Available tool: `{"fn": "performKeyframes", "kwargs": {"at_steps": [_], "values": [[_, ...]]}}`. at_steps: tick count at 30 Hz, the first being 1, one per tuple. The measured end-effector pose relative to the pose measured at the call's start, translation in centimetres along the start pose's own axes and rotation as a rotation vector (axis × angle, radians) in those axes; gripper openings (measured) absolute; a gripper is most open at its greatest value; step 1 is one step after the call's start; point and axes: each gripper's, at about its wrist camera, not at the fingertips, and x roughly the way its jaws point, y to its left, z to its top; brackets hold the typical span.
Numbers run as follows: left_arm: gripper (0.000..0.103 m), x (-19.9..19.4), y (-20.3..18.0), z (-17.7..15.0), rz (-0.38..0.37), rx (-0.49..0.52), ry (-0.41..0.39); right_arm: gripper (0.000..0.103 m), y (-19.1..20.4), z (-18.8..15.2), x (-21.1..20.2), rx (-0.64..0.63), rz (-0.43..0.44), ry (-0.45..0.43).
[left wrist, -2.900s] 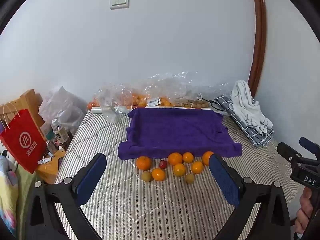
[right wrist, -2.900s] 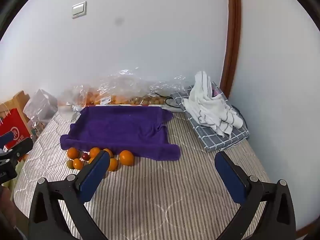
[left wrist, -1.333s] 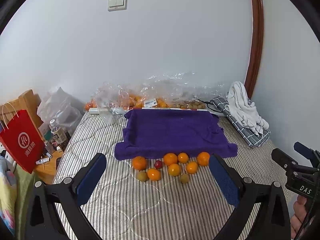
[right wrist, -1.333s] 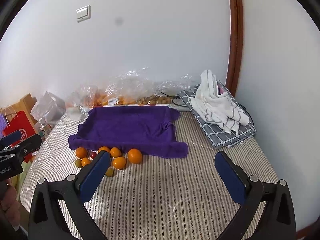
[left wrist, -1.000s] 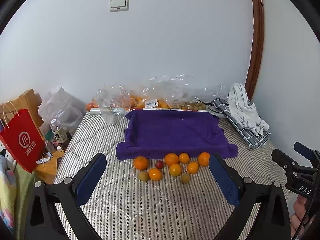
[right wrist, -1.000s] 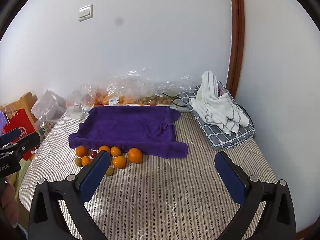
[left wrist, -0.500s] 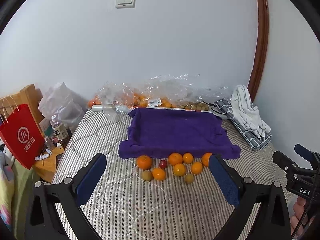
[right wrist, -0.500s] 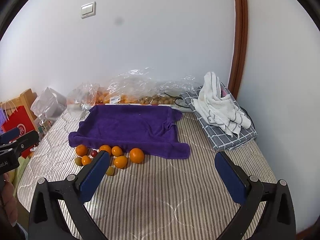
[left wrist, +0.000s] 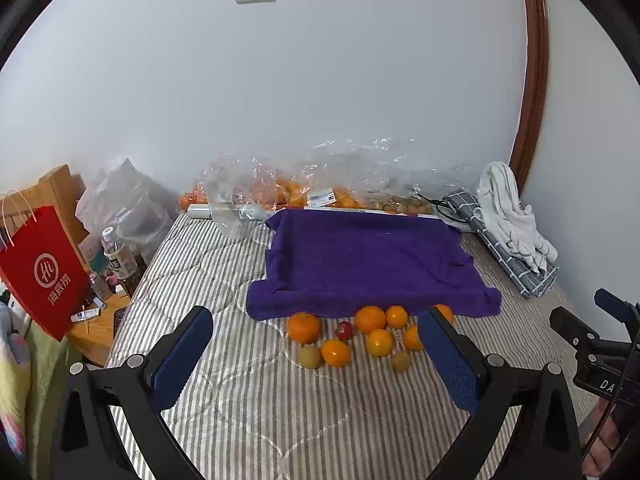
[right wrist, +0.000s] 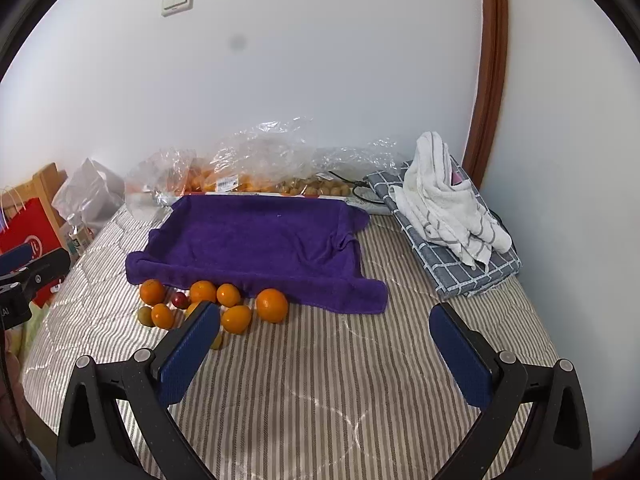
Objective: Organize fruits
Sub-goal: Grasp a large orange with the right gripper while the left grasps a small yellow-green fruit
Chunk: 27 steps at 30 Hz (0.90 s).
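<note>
Several oranges lie in a loose cluster on the striped bed, just in front of a purple towel. Among them sit a small red fruit and two greenish fruits. My left gripper hovers open above the bed, near the cluster, with nothing between its blue pads. My right gripper is open and empty too, to the right of the fruits. Its left finger hides part of the cluster.
Clear plastic bags of fruit line the wall behind the towel. A white towel on a grey checked cloth lies at the right. A red paper bag, bottles and a wooden stand sit off the bed's left edge.
Both grippers have drifted slightly forward and to the left over the bed, so the fruits look a little nearer. Their jaws stay open and nothing has been picked up.
</note>
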Motion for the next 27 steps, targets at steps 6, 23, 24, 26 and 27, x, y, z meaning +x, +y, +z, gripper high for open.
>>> {"fn": "performKeyframes", "kwargs": {"at_steps": [6, 23, 24, 26, 27], "values": [[0.103, 1.7, 0.7, 0.2, 0.012, -0.004, 0.013, 0.103, 0.5, 0.1, 1.9, -0.023, -0.008, 0.012], [0.088, 9.1, 3.6, -1.5, 0.033, -0.023, 0.109, 0.081, 0.4, -2.3, 12.4, -0.013, 0.085, 0.163], [0.086, 9.7, 3.7, -1.7, 0.019, -0.023, 0.123, 0.076, 0.6, -2.4, 13.2, -0.015, 0.101, 0.185], [0.085, 10.3, 3.9, -2.0, 0.019, -0.019, 0.13, 0.07, 1.1, -2.7, 14.4, -0.02, 0.135, 0.218], [0.085, 10.6, 4.0, -2.2, 0.02, -0.012, 0.13, 0.069, 1.4, -2.7, 14.9, -0.02, 0.149, 0.217]]}}
